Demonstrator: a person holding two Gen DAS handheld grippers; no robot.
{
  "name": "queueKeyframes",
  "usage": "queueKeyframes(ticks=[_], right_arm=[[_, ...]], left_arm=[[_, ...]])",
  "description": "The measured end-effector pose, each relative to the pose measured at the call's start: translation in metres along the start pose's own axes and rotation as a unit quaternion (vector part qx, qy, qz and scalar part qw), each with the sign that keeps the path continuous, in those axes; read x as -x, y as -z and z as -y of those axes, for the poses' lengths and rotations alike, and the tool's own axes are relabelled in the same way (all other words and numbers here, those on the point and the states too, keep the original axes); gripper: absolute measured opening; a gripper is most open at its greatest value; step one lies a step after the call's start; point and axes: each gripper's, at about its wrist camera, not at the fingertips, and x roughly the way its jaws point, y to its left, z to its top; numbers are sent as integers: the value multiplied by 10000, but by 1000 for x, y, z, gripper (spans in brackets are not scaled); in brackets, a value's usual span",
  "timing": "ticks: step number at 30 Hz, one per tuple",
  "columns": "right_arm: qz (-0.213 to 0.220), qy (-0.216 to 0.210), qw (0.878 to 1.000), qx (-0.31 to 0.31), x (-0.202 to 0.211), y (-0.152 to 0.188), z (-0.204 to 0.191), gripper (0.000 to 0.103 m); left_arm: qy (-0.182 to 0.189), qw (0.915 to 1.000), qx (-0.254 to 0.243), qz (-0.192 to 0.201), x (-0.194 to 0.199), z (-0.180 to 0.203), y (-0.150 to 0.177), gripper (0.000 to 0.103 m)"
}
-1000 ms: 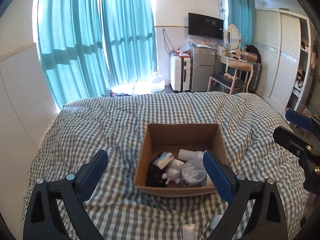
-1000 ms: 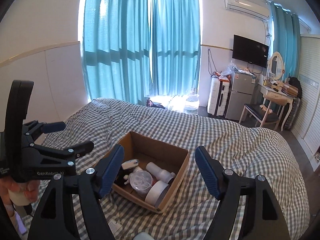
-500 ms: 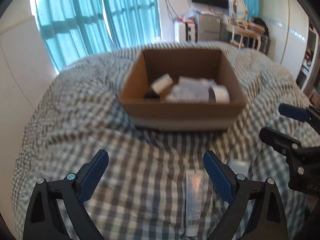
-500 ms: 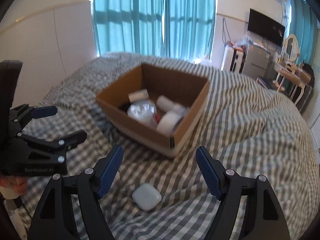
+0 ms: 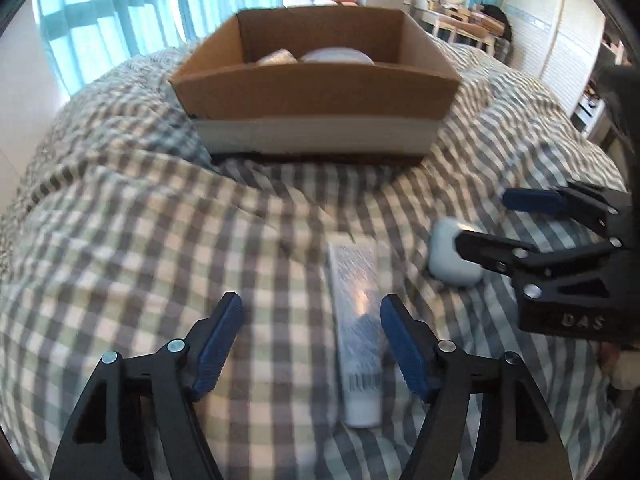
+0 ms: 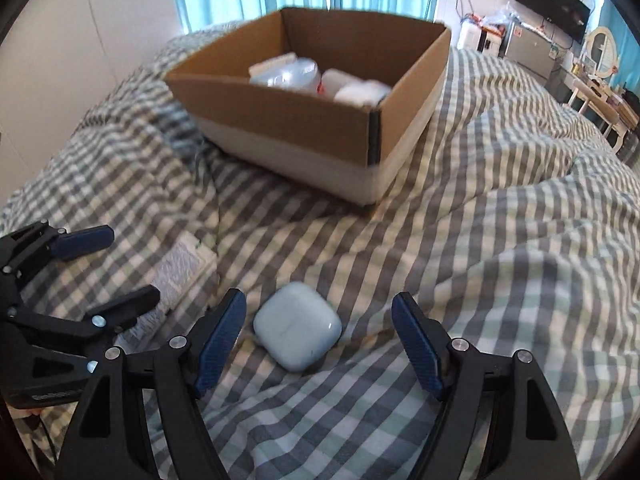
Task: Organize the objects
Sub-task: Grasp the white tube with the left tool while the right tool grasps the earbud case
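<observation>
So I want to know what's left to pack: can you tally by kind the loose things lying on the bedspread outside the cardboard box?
Tubes: 1, the white tube
Earbud cases: 1, the pale blue case
Total: 2 loose things on the checked bedspread, in front of the cardboard box

The left gripper point(image 5: 310, 340) points steeply downward, its 2 blue-padded jaws closing with nothing pressed between them. The right gripper point(image 6: 318, 340) angles down likewise beside it, jaws apart, gripping nothing.
</observation>
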Motion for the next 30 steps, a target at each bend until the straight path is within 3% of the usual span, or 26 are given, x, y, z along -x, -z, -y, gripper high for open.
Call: queueKeyframes(ticks=[5,10,12,13,15,22,24,30], right_arm=[[-299,-20,9994,164,-14,0,-9,75],[-762,170,9963,366,-40,0,-17,73],[-744,208,9962,406,-40,1,-19,59],[-693,188,9967,391,-37,1,-18,58],[-502,144,9981,323,-28,3,-16,57],[-225,0,9997,109,-12,4,-9,57],[-178,-7,9998,118,-10,5,-9,57],[-14,-9,10000,91,-2,5,-13,57]], left_arm=[[-29,9993,-377,-57,-2,15,9,73],[51,9995,-276,-153,-8,10,8,59],[124,9994,-277,-179,-10,10,7,53],[174,9993,-283,-195,-10,11,7,51],[241,9990,-296,-240,-12,12,8,43],[301,9975,-370,-523,-27,16,8,41],[259,9979,-319,-501,-26,15,8,31],[288,9989,-230,-283,-14,13,10,27]])
